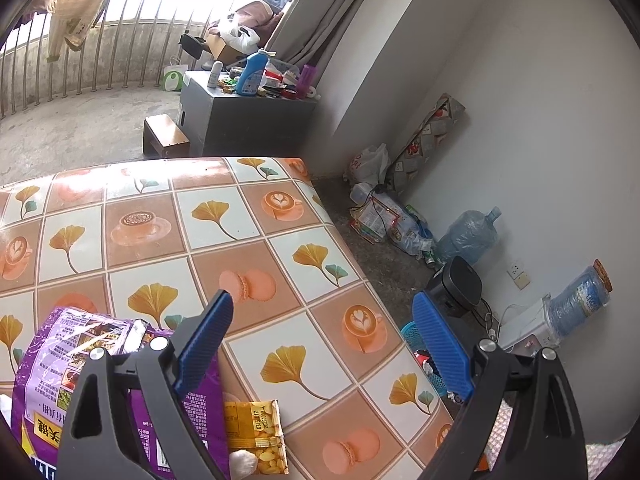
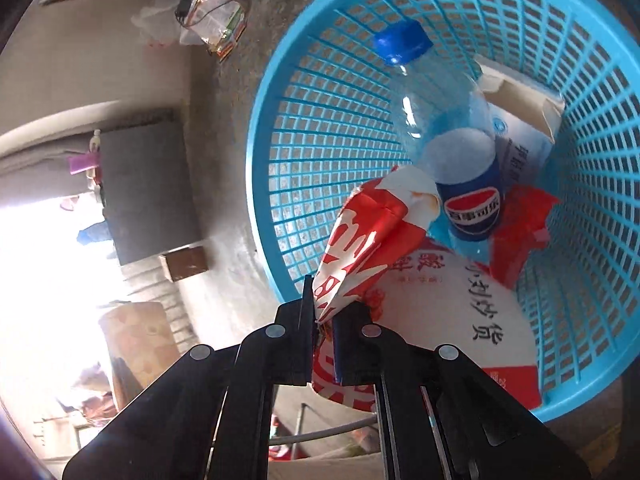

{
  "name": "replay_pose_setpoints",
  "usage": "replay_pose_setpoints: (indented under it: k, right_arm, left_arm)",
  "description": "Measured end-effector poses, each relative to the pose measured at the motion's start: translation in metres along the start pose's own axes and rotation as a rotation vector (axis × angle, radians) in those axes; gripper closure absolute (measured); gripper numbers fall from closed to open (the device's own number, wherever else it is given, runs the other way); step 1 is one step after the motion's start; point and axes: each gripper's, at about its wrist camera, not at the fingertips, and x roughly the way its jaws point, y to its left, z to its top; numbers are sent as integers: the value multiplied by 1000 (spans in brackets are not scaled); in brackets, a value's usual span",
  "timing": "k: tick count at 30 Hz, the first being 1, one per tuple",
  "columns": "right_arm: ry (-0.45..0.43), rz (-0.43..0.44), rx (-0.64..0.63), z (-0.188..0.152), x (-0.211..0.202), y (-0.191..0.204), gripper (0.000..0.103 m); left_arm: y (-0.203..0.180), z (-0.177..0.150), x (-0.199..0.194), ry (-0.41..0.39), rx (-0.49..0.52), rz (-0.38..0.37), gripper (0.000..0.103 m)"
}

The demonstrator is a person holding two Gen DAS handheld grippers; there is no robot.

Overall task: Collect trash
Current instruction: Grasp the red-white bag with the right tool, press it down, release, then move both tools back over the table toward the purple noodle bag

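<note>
My right gripper is shut on a red and white wrapper and holds it over the rim of a blue mesh basket on the floor. Inside the basket lie an empty Pepsi bottle, a white and red snack bag and a white carton. My left gripper is open and empty above the table with the patterned cloth. A purple bag and a yellow nut packet lie on the table under its left finger. The basket shows below the table edge.
A grey cabinet with bottles stands beyond the table, with a small wooden stool beside it. Plastic bags, water jugs and a black device lie along the white wall on the right.
</note>
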Motion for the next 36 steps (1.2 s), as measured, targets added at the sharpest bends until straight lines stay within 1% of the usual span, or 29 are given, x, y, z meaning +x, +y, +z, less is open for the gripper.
replay_pose_setpoints:
  k: [5,7,8,11,13,16,18,20,22,24,26,27,28,30,32,34,36]
  right_arm:
    - [2,-176,-358,-14,8,69,99]
    - [3,-255,-437,-18,15,79,98]
    - [8,-274,-434,-16,19,78,98]
    - [35,-236,-292,-4,25,49,97]
    - [42,-270,-215,0,34,32,95]
    - [78,-313,-130,-3,48,8,92]
    - [101,-358,-129,-7,58,3,89]
    - [110,-452,-178,-14,65,7,81]
    - [76,-517,-244,-18,61,20,59]
    - [42,-550,-305,-27,50,33,56]
    - [10,-557,-362,-34,36,47,48]
    - [-13,-566,-394,-39,27,53,42]
    - [-39,-578,-426,-44,17,58,39]
    - [-95,-600,-474,-55,-6,67,39]
    - [-160,-591,-494,-70,-26,81,39]
    - [-253,-564,-529,-89,-58,92,39]
    - [-361,-527,-589,-112,-89,112,39]
  left_arm:
    - [-4,1,-2,-7,27,4,14]
    - [-4,0,0,-3,29,10,14]
    - [-4,-1,1,1,23,9,14]
    - [-4,-2,2,12,11,2,14]
    - [-6,-4,1,13,23,3,14]
    - [-7,-5,-2,15,40,5,14]
    - [-8,-5,-3,15,45,8,14]
    - [-6,-4,-4,15,43,8,14]
    - [-5,-4,-5,17,38,8,14]
    - [-5,-5,-7,13,33,1,14]
    - [-4,-6,-10,6,31,-5,14]
    - [-4,-7,-12,2,29,-8,14]
    - [-4,-7,-14,-1,27,-12,14]
    - [-2,-8,-18,-6,20,-19,14]
    - [-2,-9,-24,-17,19,-25,14]
    - [-1,-9,-33,-35,24,-25,14]
    - [0,-10,-43,-61,33,-18,14]
